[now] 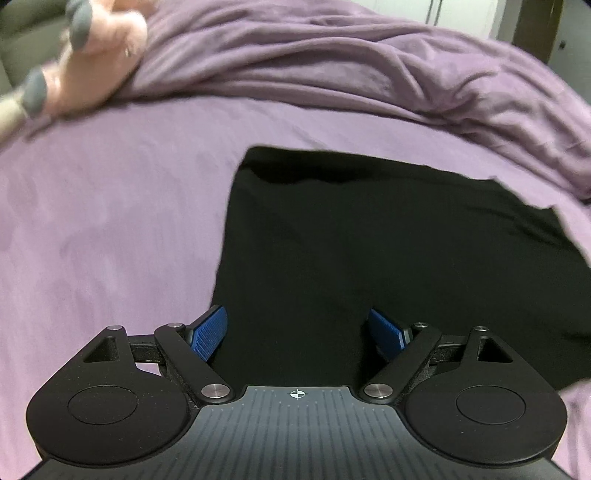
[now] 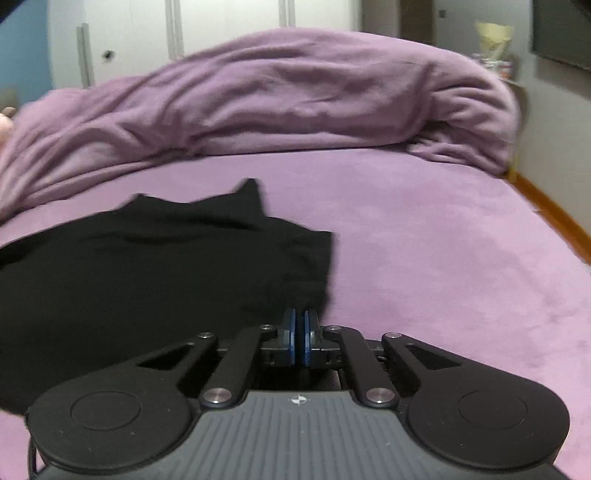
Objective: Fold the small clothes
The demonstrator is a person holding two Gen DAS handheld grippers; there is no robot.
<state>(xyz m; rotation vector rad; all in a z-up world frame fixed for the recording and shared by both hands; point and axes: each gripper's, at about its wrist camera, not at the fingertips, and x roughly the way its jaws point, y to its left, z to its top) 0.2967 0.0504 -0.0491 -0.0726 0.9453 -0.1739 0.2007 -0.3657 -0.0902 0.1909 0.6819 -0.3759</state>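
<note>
A black garment (image 1: 369, 251) lies flat on the purple bedsheet (image 1: 110, 240). My left gripper (image 1: 299, 332) hovers over its near left part, open wide, its blue pads (image 1: 208, 332) apart with only cloth lying beneath them. In the right wrist view the same black garment (image 2: 147, 266) spreads to the left and is slightly rumpled. My right gripper (image 2: 300, 325) has its pads pressed together at the garment's near right edge, where the cloth runs down into them.
A bunched purple blanket (image 2: 295, 96) (image 1: 369, 66) is heaped across the far side of the bed. A pink plush toy with grey feet (image 1: 92, 55) lies at the far left. The bed's right edge meets a wooden floor strip (image 2: 554, 214). White wardrobe doors (image 2: 221, 22) stand behind.
</note>
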